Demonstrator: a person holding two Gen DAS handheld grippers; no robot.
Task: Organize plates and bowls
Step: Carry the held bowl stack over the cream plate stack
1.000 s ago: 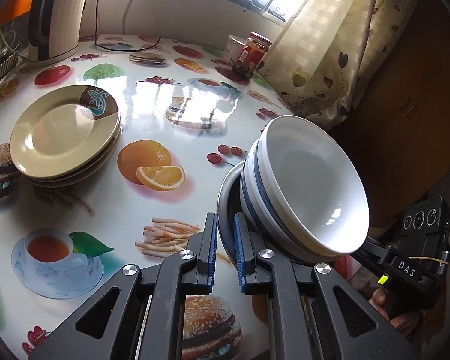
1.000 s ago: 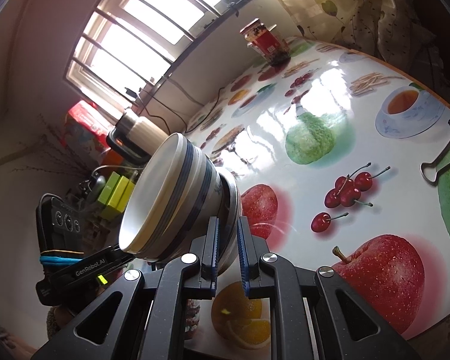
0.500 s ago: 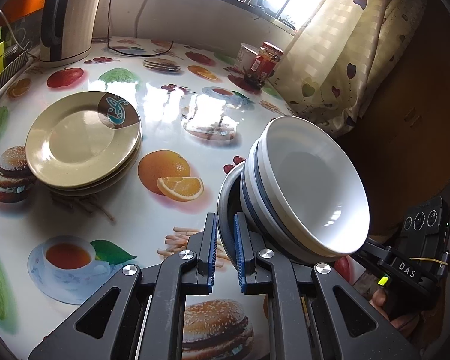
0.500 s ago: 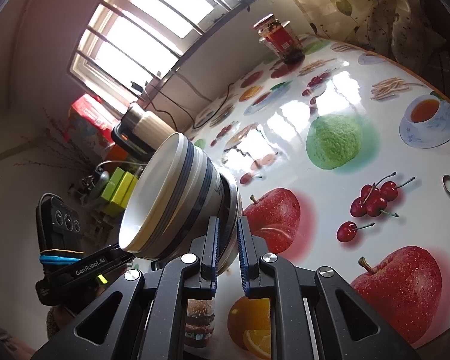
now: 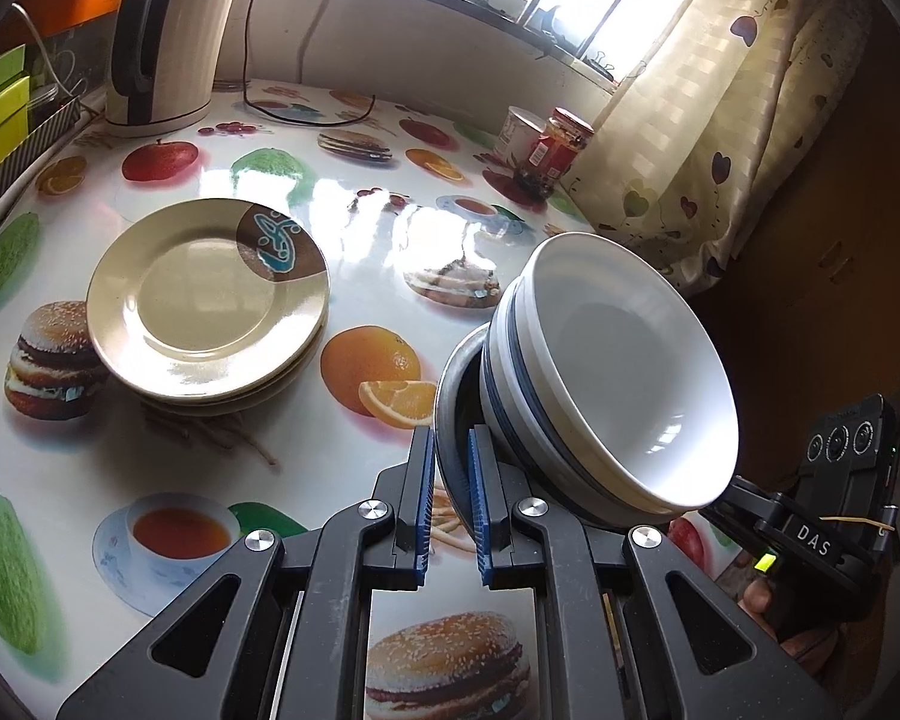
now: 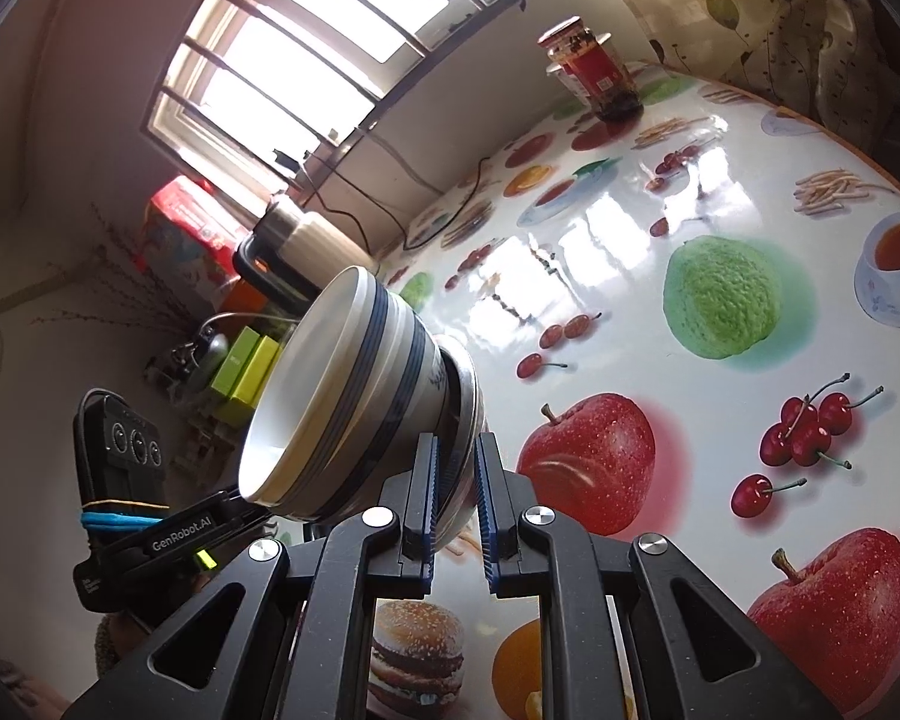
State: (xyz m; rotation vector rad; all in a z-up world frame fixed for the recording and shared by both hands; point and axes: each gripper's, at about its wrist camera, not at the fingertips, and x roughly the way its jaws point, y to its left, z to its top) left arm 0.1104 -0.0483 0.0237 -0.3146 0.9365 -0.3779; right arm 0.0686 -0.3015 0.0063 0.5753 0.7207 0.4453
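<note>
The table [image 5: 354,228] has a glossy cloth printed with fruit and burgers. At about ten o'clock in the left view stands a pile of beige plates [image 5: 207,300], the top one with a brown and blue corner. White bowls [image 5: 618,372] with dark blue bands sit nested, perhaps three, tilted in a grey metal dish [image 5: 450,396]. The left gripper [image 5: 450,501] and right gripper [image 6: 455,501] each pinch the dish rim, nearly closed.

Stacked plates [image 5: 207,300] on table [image 5: 378,228], left of tilted nested bowls [image 5: 618,372].
</note>
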